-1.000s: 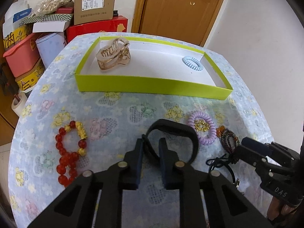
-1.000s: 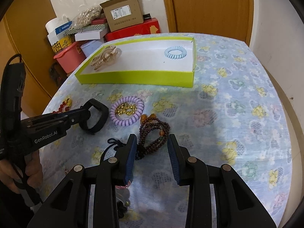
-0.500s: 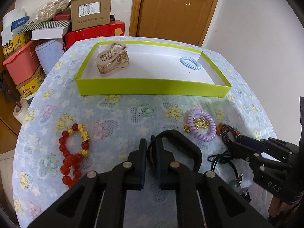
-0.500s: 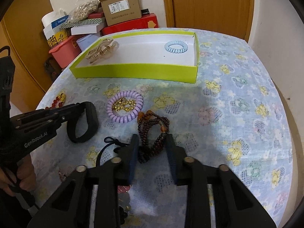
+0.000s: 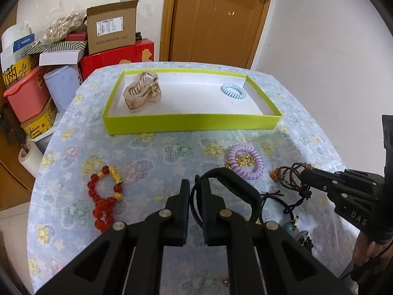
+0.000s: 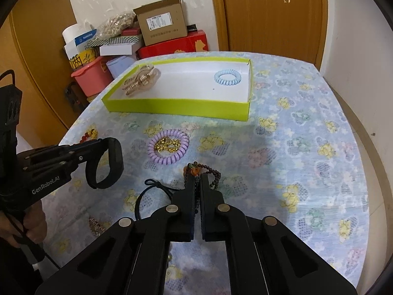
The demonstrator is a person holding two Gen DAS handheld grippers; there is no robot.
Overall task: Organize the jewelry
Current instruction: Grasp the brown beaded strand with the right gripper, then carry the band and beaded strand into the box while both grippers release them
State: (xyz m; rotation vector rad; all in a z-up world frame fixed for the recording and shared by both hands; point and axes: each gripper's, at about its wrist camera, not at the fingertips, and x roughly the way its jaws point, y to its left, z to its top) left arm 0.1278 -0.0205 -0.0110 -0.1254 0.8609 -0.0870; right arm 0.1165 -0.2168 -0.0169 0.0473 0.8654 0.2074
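My left gripper (image 5: 195, 186) is shut on a black wristband (image 5: 235, 184) and holds it above the table; it also shows in the right wrist view (image 6: 108, 162). My right gripper (image 6: 197, 180) is shut on a dark brown bead bracelet (image 6: 211, 172), seen lifted in the left wrist view (image 5: 287, 177). The lime-green tray (image 5: 191, 123) at the far side holds a beige hair claw (image 5: 143, 91) and a blue coil hair tie (image 5: 233, 91).
On the floral tablecloth lie a red bead bracelet (image 5: 105, 196), a purple coil tie around a gold chain (image 5: 244, 162), and a black cord (image 6: 152, 189). Boxes and bins (image 5: 61, 56) stack beyond the table's left edge. A wooden door (image 5: 216, 19) stands behind.
Both grippers closed: the left on the black wristband, the right on the brown bead bracelet. Both items have risen off the tablecloth.
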